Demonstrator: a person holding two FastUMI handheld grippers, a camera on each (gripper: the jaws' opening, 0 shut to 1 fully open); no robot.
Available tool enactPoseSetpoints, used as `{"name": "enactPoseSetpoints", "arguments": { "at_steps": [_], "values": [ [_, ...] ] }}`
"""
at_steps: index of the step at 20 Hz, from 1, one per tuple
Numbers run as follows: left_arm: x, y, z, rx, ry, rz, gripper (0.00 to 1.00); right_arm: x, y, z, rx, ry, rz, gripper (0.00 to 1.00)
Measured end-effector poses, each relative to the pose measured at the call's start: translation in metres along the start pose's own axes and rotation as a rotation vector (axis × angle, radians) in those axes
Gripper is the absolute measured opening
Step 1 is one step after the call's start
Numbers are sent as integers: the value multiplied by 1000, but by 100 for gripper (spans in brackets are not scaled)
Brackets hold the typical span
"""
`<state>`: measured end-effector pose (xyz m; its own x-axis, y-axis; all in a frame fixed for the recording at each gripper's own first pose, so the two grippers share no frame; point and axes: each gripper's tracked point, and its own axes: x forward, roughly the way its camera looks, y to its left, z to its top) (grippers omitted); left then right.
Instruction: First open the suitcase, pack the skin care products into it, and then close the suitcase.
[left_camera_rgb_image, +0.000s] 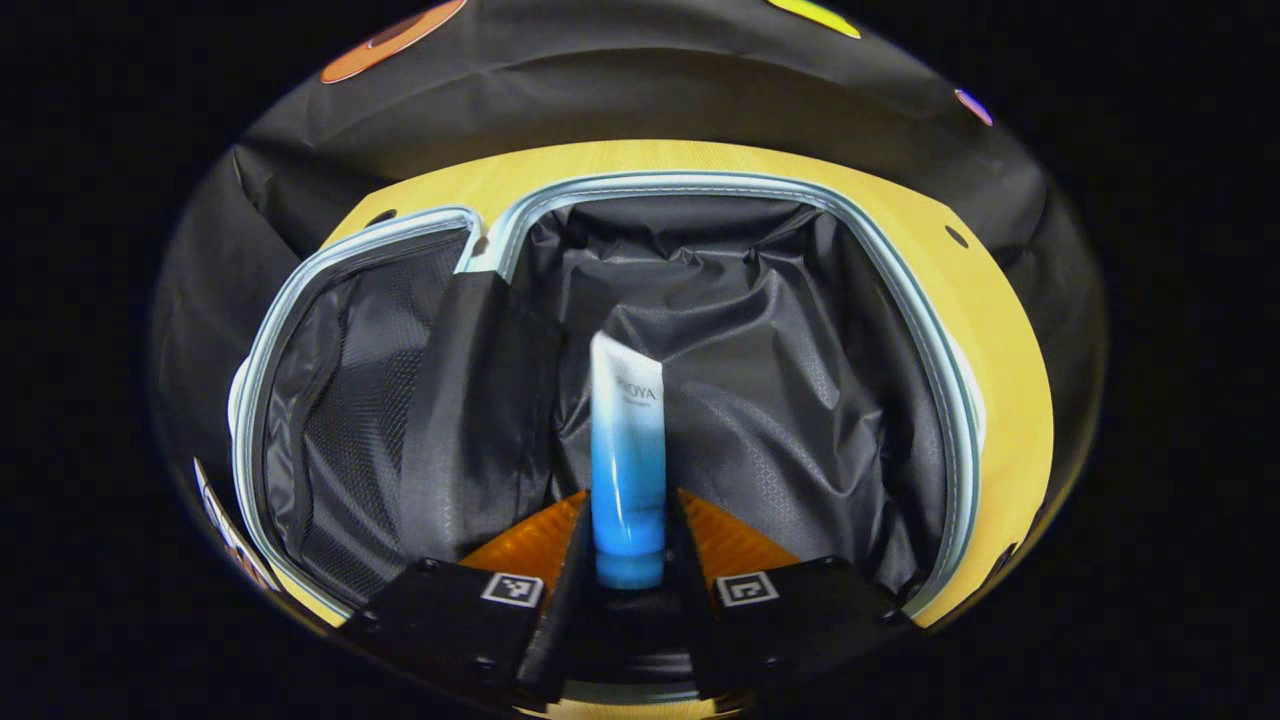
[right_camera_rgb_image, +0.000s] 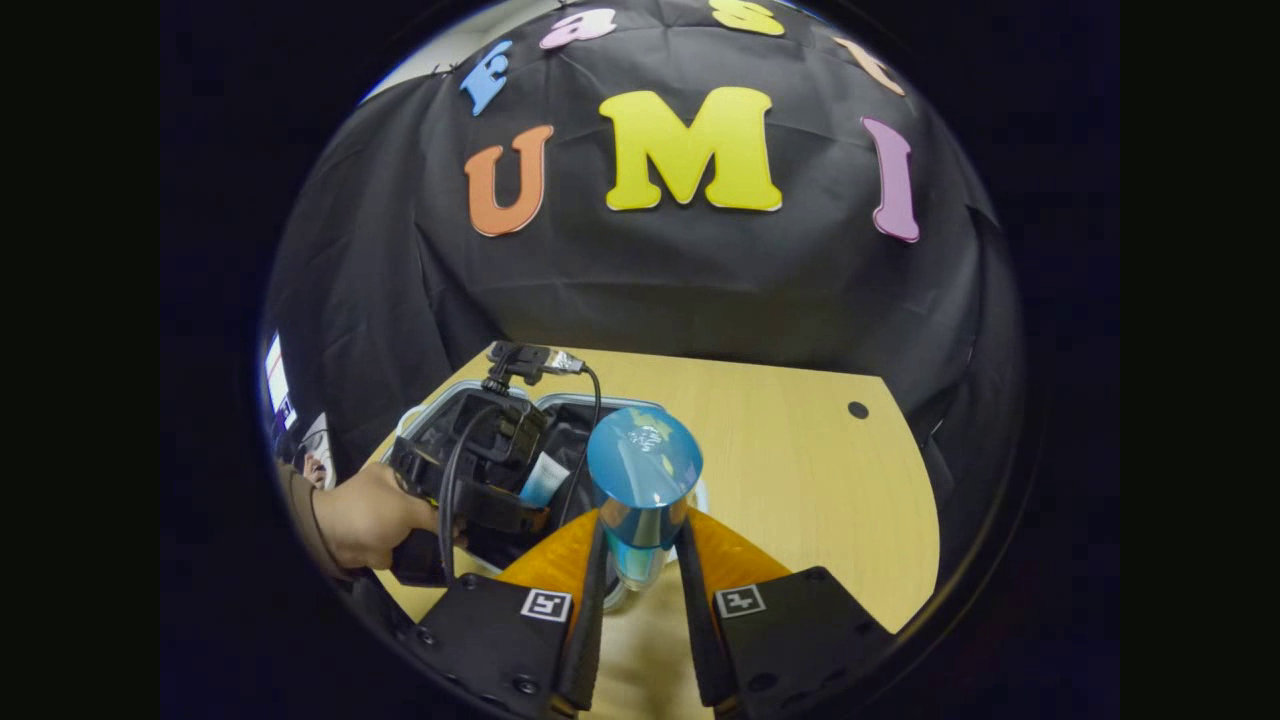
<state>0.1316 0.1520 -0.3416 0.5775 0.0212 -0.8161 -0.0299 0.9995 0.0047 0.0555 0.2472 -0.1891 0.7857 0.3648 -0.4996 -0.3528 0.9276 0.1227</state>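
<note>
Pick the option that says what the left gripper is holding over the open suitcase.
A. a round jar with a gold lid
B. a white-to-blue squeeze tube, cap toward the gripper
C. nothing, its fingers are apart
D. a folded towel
B: the left gripper has both fingers pressed on a white-and-blue tube, blue cap nearest the gripper, above the suitcase lining.

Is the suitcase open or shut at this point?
Open: the suitcase lies spread flat, both lined halves exposed, with the tube held over it.

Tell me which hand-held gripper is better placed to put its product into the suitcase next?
Left, probably. The left hand-held gripper holds the blue tube directly over the open suitcase; the right hand-held gripper holds its bottle beside it, above the table.
</note>
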Motion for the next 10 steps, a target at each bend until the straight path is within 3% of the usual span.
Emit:
{"name": "enactPoseSetpoints", "arguments": {
  "at_steps": [2, 3, 6, 10],
  "values": [
    [-21, -1, 10, -2, -90, -30, 77, 10, 12, 2, -5, 11, 18, 35],
    [-33, 4, 15, 0, -137, -32, 85, 17, 17, 2, -7, 16, 22, 35],
    [-74, 24, 19, 1, -267, -32, 91, 37, 30, -2, 30, 57, 26, 35],
    [-125, 105, 25, 36, -476, 42, 93, 68, 53, -25, 35, 156, 19, 35]
  ]
}}
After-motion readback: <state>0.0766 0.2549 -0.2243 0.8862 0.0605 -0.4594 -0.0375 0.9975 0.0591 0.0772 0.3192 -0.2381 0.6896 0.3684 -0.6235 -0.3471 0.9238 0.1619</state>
